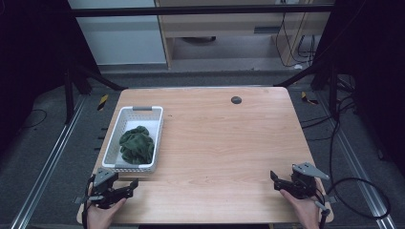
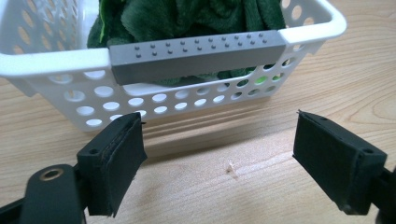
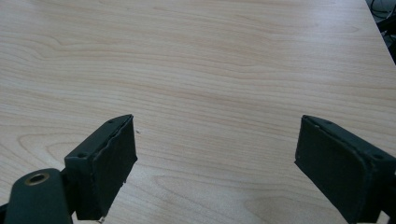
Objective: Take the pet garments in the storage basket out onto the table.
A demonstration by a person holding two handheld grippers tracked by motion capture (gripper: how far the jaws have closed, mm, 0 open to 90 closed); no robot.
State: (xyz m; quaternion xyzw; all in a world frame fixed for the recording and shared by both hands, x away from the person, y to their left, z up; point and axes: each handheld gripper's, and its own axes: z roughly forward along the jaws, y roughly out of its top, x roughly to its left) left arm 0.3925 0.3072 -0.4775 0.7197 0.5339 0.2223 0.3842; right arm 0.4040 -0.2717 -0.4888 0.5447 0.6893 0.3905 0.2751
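Left gripper (image 2: 217, 158) released, facing basket's (image 2: 56, 60) grey handle (image 2: 198, 56); right gripper (image 3: 215, 163) released over bare table (image 3: 210, 70).

A light wood-grain surface (image 1: 224, 138) stands on a grey floor (image 1: 38, 138), with metal rails (image 1: 47, 164) running along both sides. Behind it are a pale wooden cabinet (image 1: 224, 26) and a whitish panel (image 1: 119, 38). Black drapes (image 1: 28, 57) darken both edges, and black cables (image 1: 353, 181) lie at right.

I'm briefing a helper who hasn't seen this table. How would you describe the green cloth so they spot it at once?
Start at the wooden table and look to its left side, where a white perforated basket with grey handles stands. The dark green cloth lies crumpled inside it, the only soft, dark thing on the pale tabletop.
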